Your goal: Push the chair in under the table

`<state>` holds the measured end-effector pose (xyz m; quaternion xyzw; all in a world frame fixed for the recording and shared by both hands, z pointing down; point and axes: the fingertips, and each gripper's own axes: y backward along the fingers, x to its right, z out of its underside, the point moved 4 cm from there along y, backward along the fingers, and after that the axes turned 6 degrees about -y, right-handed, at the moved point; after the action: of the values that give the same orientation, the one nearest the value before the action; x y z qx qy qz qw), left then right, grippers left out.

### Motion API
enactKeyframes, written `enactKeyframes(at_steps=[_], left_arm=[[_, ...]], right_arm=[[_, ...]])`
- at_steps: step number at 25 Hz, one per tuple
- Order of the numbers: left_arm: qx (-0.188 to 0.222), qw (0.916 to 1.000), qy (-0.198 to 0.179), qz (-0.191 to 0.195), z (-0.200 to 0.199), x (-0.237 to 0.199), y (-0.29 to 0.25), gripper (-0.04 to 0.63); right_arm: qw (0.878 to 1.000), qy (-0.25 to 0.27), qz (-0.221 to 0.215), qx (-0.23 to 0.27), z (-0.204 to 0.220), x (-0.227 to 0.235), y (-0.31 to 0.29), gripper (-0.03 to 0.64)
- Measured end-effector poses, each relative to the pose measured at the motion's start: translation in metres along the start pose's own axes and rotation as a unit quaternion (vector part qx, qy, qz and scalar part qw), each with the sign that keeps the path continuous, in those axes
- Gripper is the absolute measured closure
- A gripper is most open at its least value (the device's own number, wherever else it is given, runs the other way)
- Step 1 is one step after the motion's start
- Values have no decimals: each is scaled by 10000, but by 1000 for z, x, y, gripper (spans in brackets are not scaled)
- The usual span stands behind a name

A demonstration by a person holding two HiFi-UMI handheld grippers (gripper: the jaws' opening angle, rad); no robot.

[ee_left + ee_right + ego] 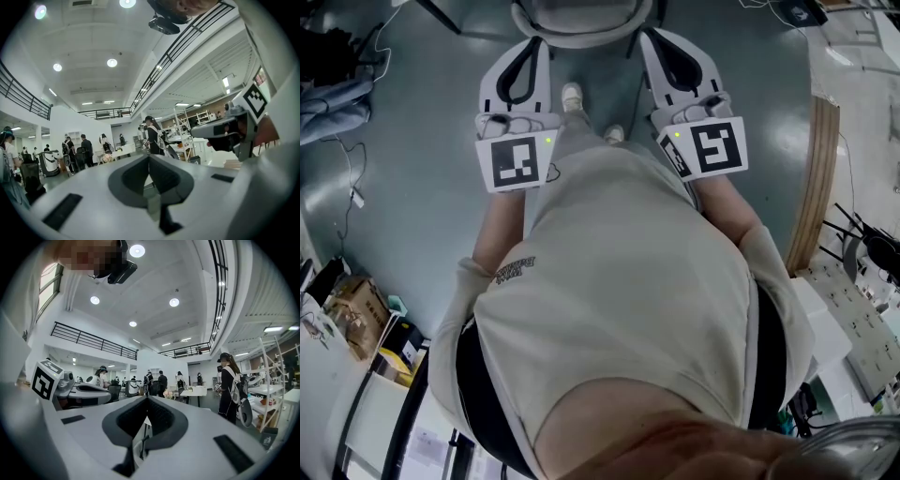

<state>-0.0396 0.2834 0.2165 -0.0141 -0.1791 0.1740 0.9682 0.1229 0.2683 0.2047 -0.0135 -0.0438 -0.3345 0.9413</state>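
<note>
Two grippers held level, chair just ahead

The left gripper point(534, 45) and right gripper point(661, 39) both have their fingers closed on nothing. The chair point(581, 26) stands just beyond their tips, apart from the table point(818, 178) edge at the right.

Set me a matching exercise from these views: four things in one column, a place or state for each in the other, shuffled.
Things:
1 chair
2 left gripper
3 table edge
4 box

Places or states:
A lower left of the head view
B top centre of the head view
C right side of the head view
D jaws shut, nothing between them

Pairs: 1-B; 2-D; 3-C; 4-A
</note>
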Motion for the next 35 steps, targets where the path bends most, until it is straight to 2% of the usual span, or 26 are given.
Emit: enactKeyframes(at_steps=[19,27,35], left_arm=[[-44,9997,48,214,24,-75,-102,584],[-80,9993,88,369,43,-125,-142,585],[66,9980,100,628,52,-161,-173,584]], right_arm=[[9996,-19,129,-231,3,40,-117,607],[9992,-56,268,-308,8,43,-181,607],[9983,-12,535,-238,4,44,-225,607]])
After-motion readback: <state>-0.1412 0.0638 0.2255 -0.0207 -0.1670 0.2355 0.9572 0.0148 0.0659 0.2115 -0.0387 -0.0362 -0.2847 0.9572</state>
